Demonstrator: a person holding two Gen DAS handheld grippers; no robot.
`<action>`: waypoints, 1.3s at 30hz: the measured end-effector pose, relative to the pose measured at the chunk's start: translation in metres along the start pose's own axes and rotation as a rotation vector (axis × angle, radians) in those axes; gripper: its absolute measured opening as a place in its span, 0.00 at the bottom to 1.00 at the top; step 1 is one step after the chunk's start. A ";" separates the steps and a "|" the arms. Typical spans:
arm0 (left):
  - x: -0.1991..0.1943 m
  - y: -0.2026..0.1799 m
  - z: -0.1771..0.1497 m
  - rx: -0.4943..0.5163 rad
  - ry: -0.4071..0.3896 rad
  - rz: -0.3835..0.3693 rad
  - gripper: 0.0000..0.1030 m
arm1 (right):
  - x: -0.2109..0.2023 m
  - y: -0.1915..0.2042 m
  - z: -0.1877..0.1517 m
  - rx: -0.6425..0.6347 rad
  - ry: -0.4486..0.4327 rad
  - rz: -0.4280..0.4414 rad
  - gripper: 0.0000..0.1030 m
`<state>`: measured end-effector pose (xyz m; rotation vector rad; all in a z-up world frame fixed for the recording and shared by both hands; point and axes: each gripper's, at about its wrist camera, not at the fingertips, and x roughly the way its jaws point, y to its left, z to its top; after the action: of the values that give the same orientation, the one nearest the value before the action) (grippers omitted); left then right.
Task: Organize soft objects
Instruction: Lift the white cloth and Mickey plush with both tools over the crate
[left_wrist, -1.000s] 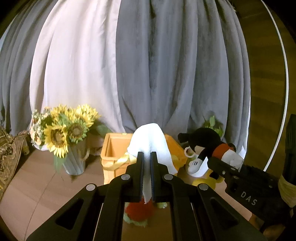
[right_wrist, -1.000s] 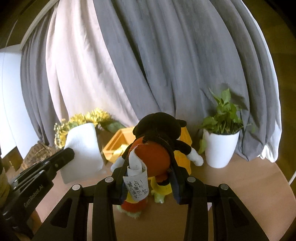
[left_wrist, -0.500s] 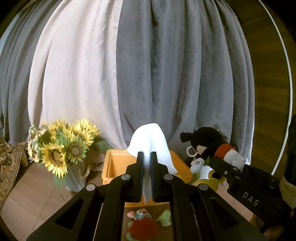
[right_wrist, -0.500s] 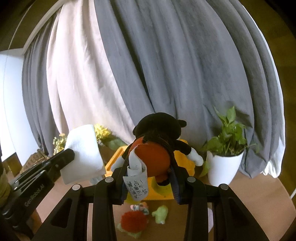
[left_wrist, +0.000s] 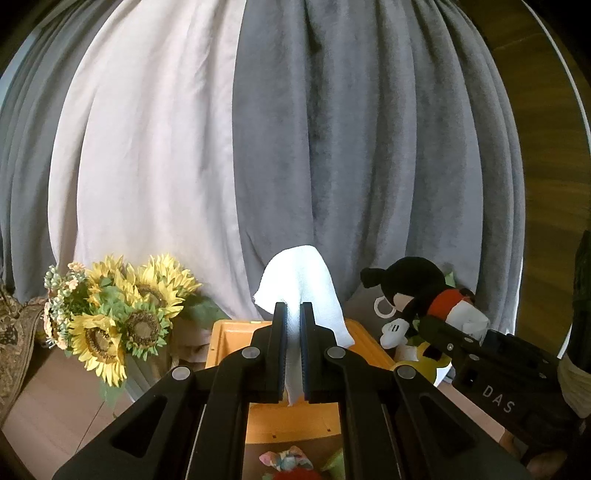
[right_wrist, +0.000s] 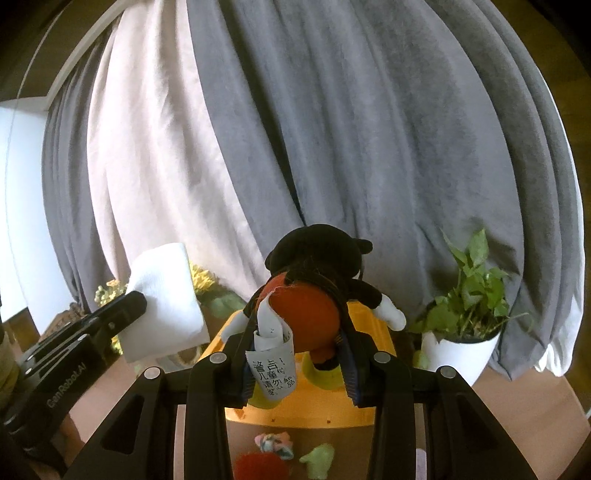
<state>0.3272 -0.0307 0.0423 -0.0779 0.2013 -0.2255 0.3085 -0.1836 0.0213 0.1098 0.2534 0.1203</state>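
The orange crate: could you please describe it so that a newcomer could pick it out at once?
Start at the grey and white curtain. At its foot, between the sunflower bouquet and the potted plant, stands the orange crate. It is the only open-topped, bright orange box there.

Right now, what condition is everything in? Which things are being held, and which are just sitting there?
Left gripper: shut on the white cloth.
White cloth: pinched, held up, draped over the fingertips.
Right gripper: shut on the plush mouse.
Plush mouse: held aloft, paper tag dangling.
Orange box: open-topped, on the table.
Small soft toys: lying loose before the box.
Sunflowers: upright in a vase.
Potted plant: upright.
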 end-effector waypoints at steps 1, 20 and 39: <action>0.003 0.001 0.001 -0.001 0.002 0.001 0.08 | 0.002 0.000 0.001 -0.002 0.000 0.000 0.37; 0.080 0.023 -0.003 0.003 0.057 0.042 0.08 | 0.085 -0.011 0.004 0.001 0.061 -0.001 0.37; 0.168 0.034 -0.043 0.003 0.215 0.023 0.08 | 0.166 -0.031 -0.026 0.023 0.200 -0.038 0.37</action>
<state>0.4856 -0.0389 -0.0352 -0.0481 0.4161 -0.2111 0.4643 -0.1897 -0.0473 0.1157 0.4560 0.0905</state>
